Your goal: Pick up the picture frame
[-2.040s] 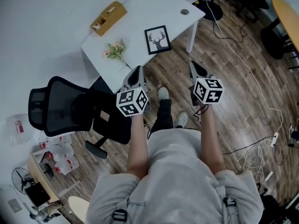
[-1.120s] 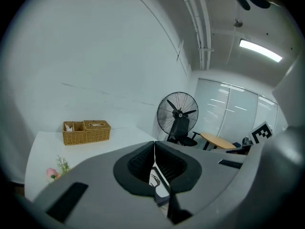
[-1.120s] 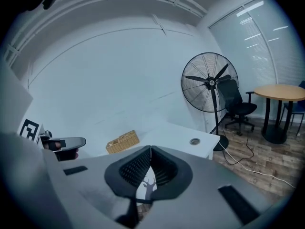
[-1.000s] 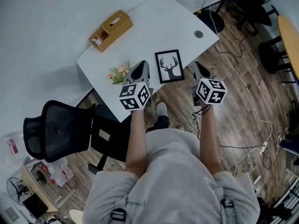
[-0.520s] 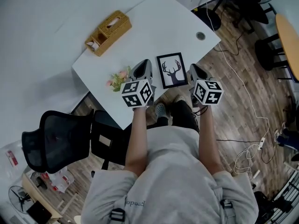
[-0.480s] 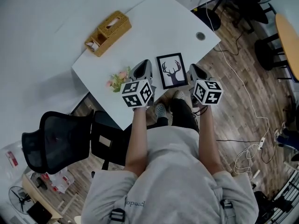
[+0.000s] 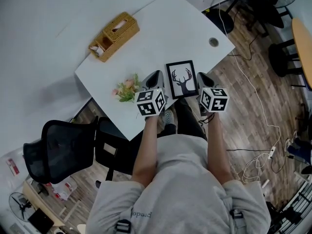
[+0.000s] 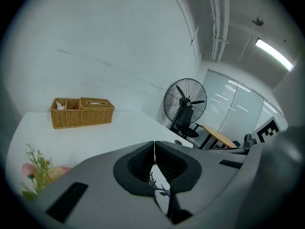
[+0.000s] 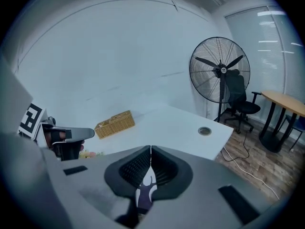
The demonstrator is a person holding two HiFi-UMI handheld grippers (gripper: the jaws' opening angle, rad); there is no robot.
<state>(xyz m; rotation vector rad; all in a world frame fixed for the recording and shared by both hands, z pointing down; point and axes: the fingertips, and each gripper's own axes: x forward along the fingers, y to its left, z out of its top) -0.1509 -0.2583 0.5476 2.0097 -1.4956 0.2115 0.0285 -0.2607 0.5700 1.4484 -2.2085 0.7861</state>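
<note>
Grippers, since earlier: both have sunk toward the table (image 7: 165,30) and drawn in. A second ago they hung short of the picture frame (image 7: 182,79); they now flank it.
Left gripper (image 7: 157,74): jaws together and empty. It is just beside the frame's left edge; its own view shows the deer print through the slot below the closed pads.
Right gripper (image 7: 200,75): jaws likewise together, clamped on nothing, just beside the frame's right edge.
Picture frame: lies flat on the white table near the front edge, between the two grippers, untouched and not yet lifted.
Other things: flowers (image 7: 126,87) left of the left gripper; wicker basket (image 7: 114,29) well apart at the far corner.
Step in hand: approach, apparently in its last stretch; no grasp is begun.
Next move: at least one pair of jaws must part before it can take the frame. Because the frame lies flat, a pad probably has to slip under a border to pinch it.
</note>
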